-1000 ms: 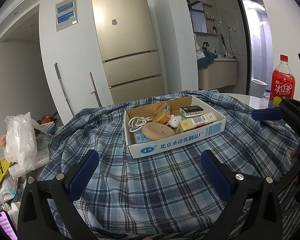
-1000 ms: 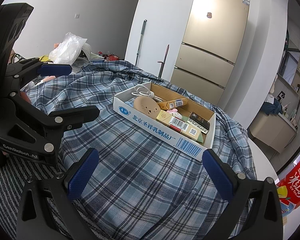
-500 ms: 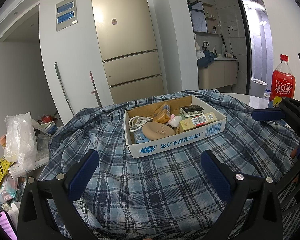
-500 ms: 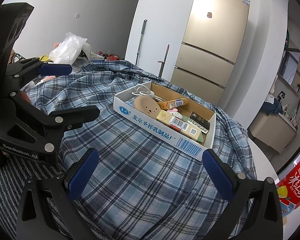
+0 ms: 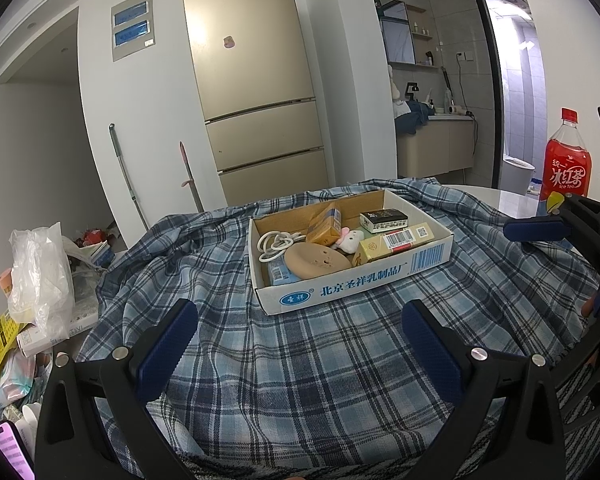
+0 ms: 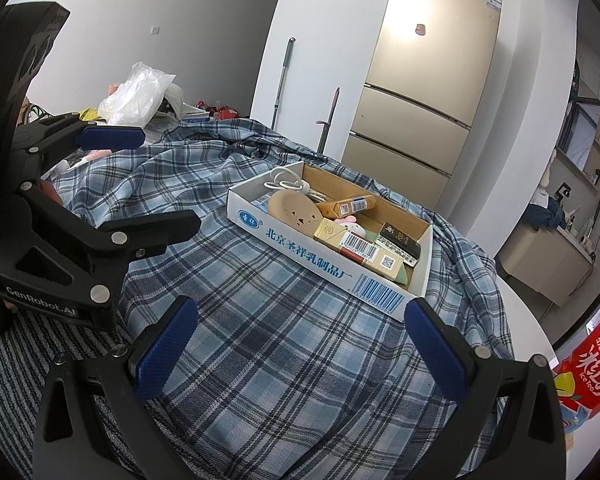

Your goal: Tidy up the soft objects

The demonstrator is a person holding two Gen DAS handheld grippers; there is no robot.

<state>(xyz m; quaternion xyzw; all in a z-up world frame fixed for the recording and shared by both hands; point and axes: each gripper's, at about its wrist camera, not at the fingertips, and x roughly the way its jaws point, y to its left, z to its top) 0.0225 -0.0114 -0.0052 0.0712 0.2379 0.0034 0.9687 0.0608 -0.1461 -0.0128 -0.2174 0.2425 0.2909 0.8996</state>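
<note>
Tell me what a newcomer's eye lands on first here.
The open cardboard box in the middle of the blue plaid cloth draws the eye, crammed with a tan round plush, a coiled white cable and small cartons. Next comes the red iced tea bottle standing at the far right. Both the left gripper and right gripper hang open and empty in front.

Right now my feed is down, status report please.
Left gripper open, empty. Right gripper open, empty. Plaid shirt spread flat. Cardboard box sitting on it.
</note>
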